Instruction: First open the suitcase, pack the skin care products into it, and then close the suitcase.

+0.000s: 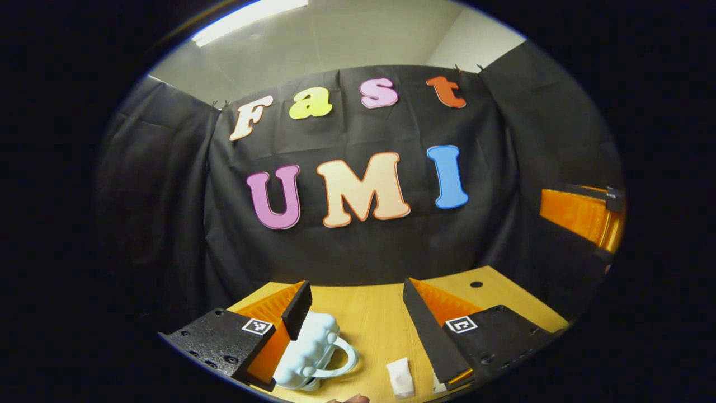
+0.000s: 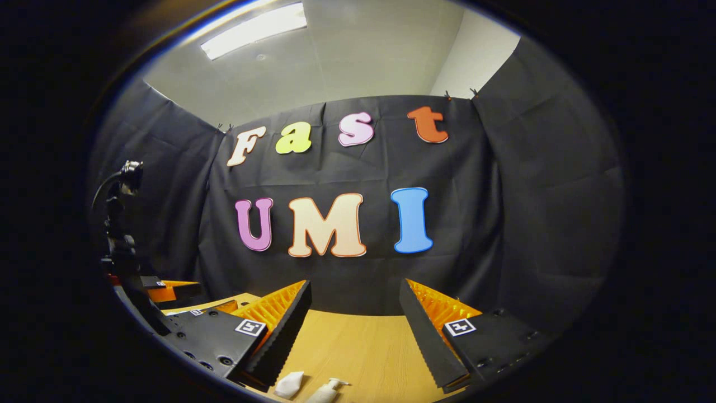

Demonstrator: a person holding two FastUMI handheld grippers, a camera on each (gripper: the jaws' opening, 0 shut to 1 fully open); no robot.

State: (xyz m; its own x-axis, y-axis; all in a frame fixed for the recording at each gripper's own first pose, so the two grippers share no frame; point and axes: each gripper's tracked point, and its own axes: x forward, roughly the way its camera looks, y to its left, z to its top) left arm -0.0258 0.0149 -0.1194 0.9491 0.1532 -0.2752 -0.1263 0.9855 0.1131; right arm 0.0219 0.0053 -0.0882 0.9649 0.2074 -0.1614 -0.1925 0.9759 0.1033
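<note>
Wooden table [image 1: 369, 330] is seen in the left gripper view between the wide-spread jaws of the left gripper [image 1: 358, 324], which hold nothing. A pale blue case [image 1: 307, 352], small and bumpy with a loop handle, lies just inside the left finger, partly hidden by it, and appears closed; its contents cannot be told. A white sachet [image 1: 400, 378] lies flat near the inner edge of the right finger, apart from the case. If the jaws were closed here, the case could be knocked or pinched by its shell rather than its lid, and it might be slid off the table, being light by the look of it. The sachet, thin and flat, could be missed or pushed along.

In the right gripper view the right gripper [image 2: 355, 330] is likewise held wide open and empty above the table. A white sachet [image 2: 290, 384] lies just below the left finger's tip, and a pump bottle [image 2: 327, 390] lies on its side beside it, between the jaws. The bottle might roll when nudged. The other gripper is seen far to the left.
</note>
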